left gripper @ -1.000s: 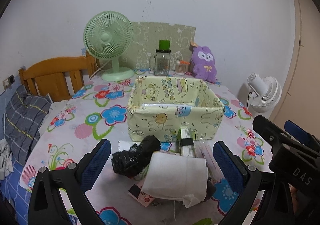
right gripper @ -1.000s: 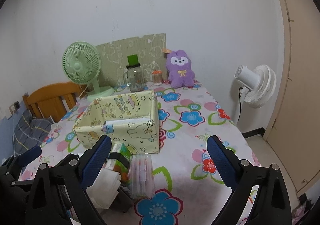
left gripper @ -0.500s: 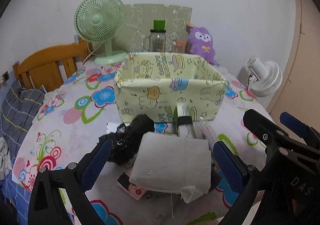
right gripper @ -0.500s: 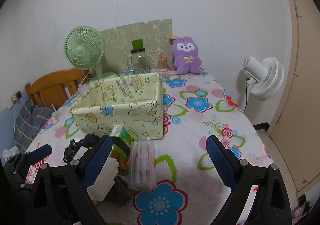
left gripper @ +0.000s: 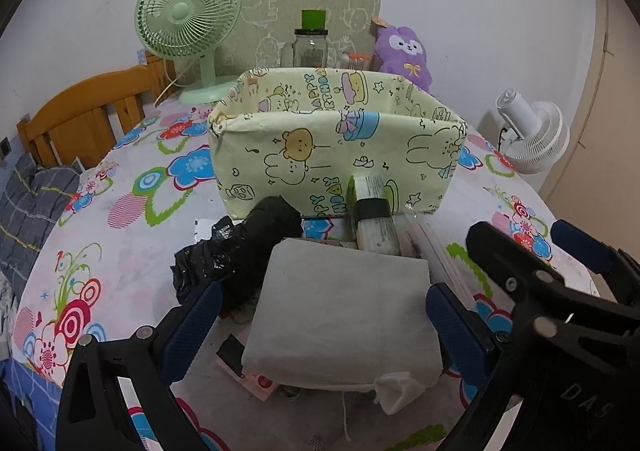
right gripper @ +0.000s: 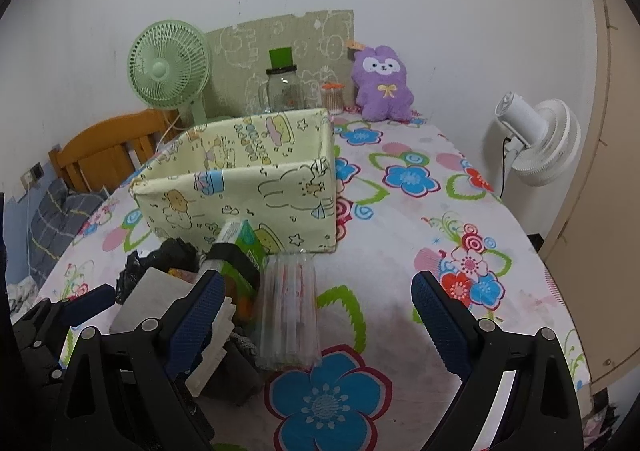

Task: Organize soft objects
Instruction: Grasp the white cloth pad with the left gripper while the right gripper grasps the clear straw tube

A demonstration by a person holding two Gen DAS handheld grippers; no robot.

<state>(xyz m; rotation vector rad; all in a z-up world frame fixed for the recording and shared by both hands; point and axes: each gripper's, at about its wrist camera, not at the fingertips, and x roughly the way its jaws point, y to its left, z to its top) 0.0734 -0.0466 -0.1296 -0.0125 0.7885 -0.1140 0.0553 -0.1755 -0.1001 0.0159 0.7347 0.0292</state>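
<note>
A round table with a bright flowered cloth holds a pile of soft things in front of a pale yellow cartoon-print box. The box stands open at the top, and nothing shows above its rim.

The pile lies just in front of the box's near wall. On top is a white cloth pouch, folded flat, with a loose drawstring corner hanging toward the viewer. To its left, touching it, is a crumpled black bag. Behind the pouch a green tissue pack leans against the box, and to its right lies a clear sleeve of straws.

The left gripper is spread wide, one blue pad on each side of the pouch and clear of it, holding nothing. The right gripper is also spread wide and empty, with the straws lying between its fingers (one finger overlaps the pile's edge in this view).

The step in hand appears to be the first pick: the left gripper is lined up on the pouch. The next move likely calls for lowering, pressing the pads onto the pouch's sides, then lifting it over the near wall into the box. The limp cloth may sag or drag the items beneath.
</note>
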